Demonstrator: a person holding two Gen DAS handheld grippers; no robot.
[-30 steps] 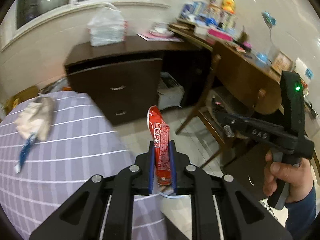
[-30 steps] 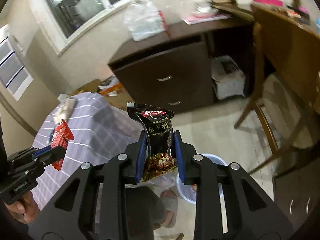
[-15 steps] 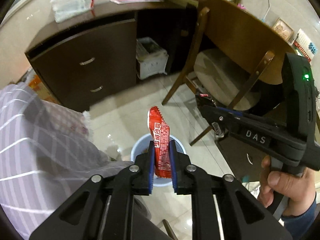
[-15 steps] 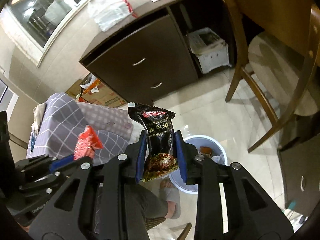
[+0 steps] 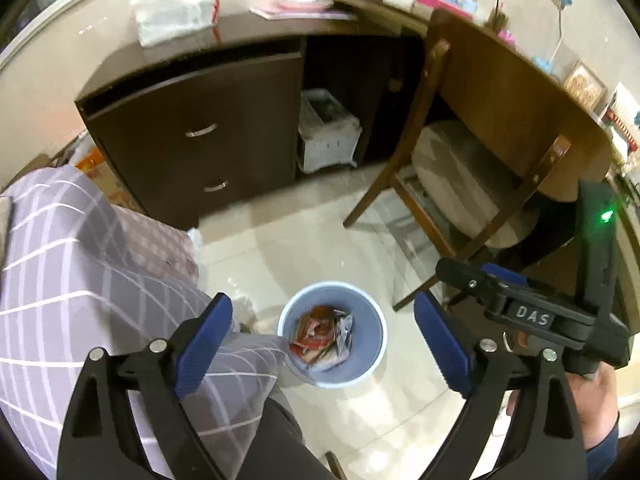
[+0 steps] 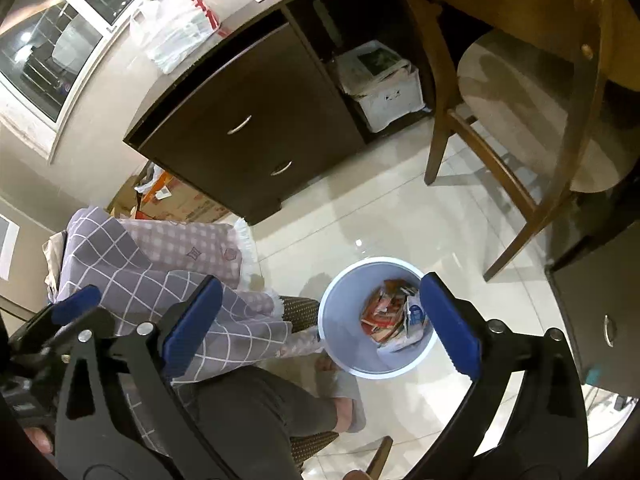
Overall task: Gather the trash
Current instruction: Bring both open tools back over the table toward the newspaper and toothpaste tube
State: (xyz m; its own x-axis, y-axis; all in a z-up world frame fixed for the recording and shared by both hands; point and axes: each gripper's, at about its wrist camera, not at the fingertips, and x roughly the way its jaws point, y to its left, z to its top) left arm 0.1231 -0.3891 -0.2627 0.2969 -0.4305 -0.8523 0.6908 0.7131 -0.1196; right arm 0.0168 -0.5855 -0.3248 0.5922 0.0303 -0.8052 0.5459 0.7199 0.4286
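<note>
Now both jaws just sprung wide, empty, wrappers (image 5: 322, 336) dropped into bin (image 5: 372, 354) below.

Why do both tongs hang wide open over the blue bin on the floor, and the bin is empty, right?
Not quite: the blue bin isn't empty. The left wrist view shows crumpled wrappers lying inside it. The rest holds: the left tongs and right tongs are wide open above it.

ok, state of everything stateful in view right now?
left gripper: jaws just opened wide, nothing between them
right gripper: jaws just opened wide, nothing between them
trash bin: upright on the floor, wrappers inside
cabinet drawers: both closed
chair: upright, tucked under the desk
</note>
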